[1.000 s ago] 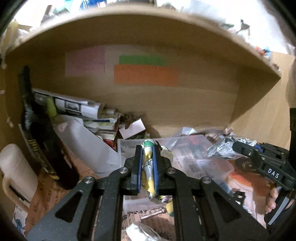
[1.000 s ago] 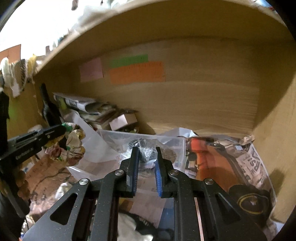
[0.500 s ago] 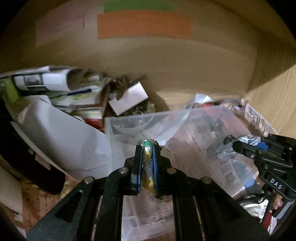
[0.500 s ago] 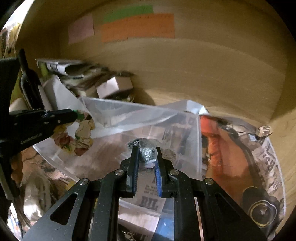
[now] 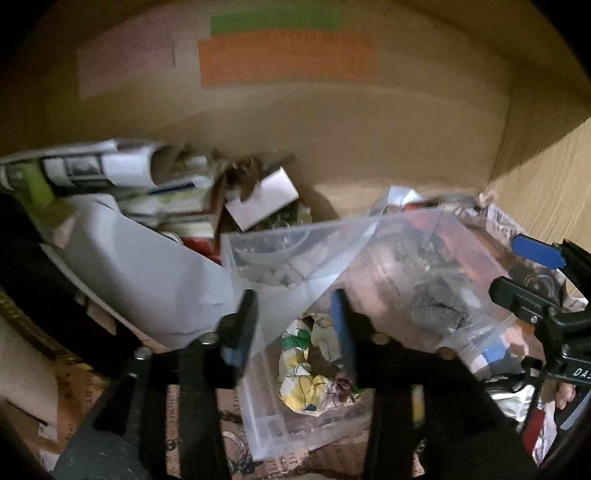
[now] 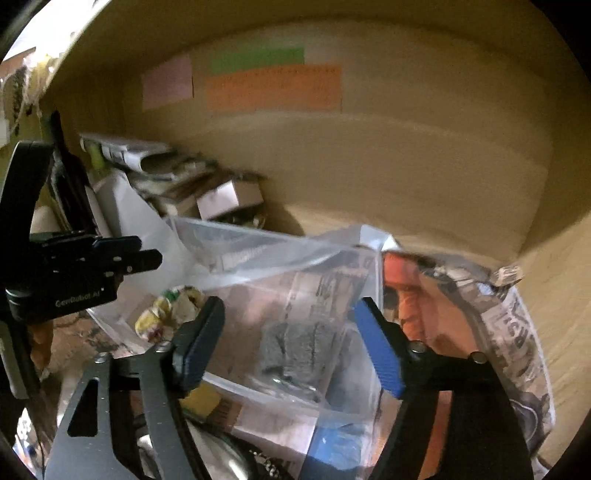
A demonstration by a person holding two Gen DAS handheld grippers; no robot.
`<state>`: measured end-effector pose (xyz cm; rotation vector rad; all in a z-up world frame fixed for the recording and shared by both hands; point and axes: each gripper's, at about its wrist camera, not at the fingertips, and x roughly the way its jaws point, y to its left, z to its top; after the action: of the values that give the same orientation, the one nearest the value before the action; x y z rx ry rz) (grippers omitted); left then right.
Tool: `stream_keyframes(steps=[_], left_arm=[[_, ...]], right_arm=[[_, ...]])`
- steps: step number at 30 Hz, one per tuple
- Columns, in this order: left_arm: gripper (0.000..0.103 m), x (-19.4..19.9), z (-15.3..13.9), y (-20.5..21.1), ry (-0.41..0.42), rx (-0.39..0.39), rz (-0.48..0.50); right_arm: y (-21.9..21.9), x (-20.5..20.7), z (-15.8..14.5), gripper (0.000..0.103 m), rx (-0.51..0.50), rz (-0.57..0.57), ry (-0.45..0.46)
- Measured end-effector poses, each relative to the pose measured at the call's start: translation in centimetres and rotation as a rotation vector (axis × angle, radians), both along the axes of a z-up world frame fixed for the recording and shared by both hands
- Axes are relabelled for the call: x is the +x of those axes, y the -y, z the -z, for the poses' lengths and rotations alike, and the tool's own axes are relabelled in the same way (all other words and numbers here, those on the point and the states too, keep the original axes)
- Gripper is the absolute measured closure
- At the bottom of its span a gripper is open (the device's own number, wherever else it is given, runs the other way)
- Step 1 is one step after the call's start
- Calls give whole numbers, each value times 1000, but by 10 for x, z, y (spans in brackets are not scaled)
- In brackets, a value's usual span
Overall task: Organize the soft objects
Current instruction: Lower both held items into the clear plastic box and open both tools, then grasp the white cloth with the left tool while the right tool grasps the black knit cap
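we worked inside a wooden shelf (image 5: pixel 424 122), its back wall carrying 3 paper labels: pink (image 5: pixel 125 66), green (image 5: pixel 277 22) and orange (image 5: pixel 288 59); any writing on them was too blurred to read. a clear plastic box (image 5: pixel 258 417) sat in the middle of the clutter. to its left a rolled newspaper (image 5: pixel 92 166) lay on a heap of papers and small cartons, with a large white sheet (image 5: pixel 147 280) sloping down toward the box and a small white carton (image 5: pixel 264 197) just behind it. to the right, newspaper with an orange picture (image 6: pixel 417 295) lined the shelf floor.

our left gripper (image 5: pixel 295 325) had just been opening; its jaws stood apart, released, and the flowered cloth (image 5: pixel 306 369) lay loose in the box below them, no pad pressing on it. our right gripper (image 6: pixel 291 343) had also just been opening, its jaws spread wide, and the grey scrubbing pad (image 6: pixel 295 343) lay on the box floor beyond them, free of both pads. the cloth and the pad were near each other in the same box, not touching.

the left gripper's body read "genrobot.ai" as best we could make out in the right view; the right one's showed "das" in the left view. a fingertip (image 5: pixel 565 395) showed under it.
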<state>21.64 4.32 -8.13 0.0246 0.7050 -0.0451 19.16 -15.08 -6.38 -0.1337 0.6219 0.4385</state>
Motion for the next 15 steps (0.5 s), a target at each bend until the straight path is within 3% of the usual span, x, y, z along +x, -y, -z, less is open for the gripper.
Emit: stream_keyframes(steps=[3, 7, 15], left_arm=[[47, -18, -14, 0, 54, 2, -5], [27, -50, -27, 0, 124, -3, -5], [12, -104, -28, 1, 170, -10, -4]], right_arm=[[4, -13, -12, 20, 25, 3, 31], [10, -34, -24, 18, 48, 4, 68], [14, -77, -19, 17, 85, -41, 54]])
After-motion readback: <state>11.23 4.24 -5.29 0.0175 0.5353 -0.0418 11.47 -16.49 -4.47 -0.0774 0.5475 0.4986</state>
